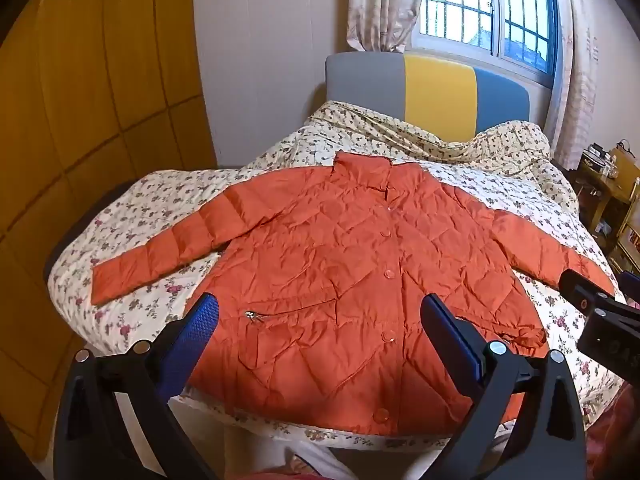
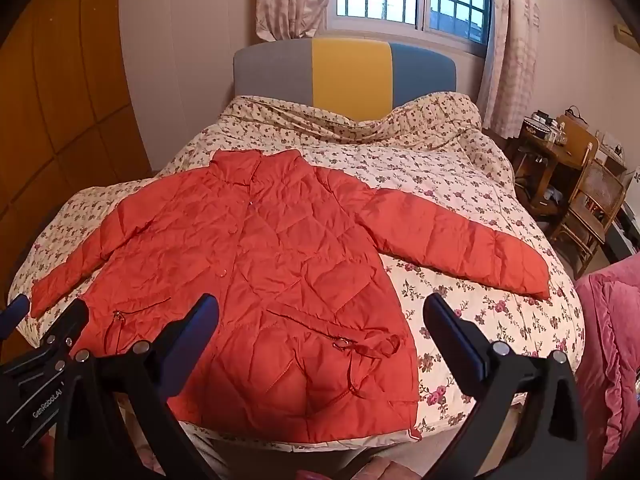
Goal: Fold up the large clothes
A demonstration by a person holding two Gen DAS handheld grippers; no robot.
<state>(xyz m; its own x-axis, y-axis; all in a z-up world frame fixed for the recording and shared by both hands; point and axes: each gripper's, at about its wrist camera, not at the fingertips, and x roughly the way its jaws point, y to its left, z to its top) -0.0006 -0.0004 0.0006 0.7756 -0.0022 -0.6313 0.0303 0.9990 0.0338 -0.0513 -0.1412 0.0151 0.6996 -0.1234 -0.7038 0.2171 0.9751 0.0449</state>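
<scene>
1. Bedroom: bed (image 1: pixel 132 216) with a floral quilt, grey/yellow/blue headboard (image 1: pixel 436 92) at 12 o'clock, barred window (image 1: pixel 488 12) above it, wood wardrobe (image 1: pixel 80 100) at 9 o'clock.
2. Orange quilted jacket (image 1: pixel 340 280) lies flat on the quilt, front up, buttoned, collar toward 12 o'clock, hem at the near bed edge.
3. Sleeves spread out: one toward 8 o'clock, the other toward 4 o'clock, both resting on the quilt.
4. Left tongs (image 1: pixel 320 320) wide apart, nothing between them, above the lower jacket front.
5. Right tongs (image 2: pixel 320 320) wide apart, empty, above the hem's right corner.
6. Contact with the fabric unclear; both look to be hovering.
7. Wooden chair (image 2: pixel 592 208) and cluttered desk (image 2: pixel 548 152) at 3 o'clock.
</scene>
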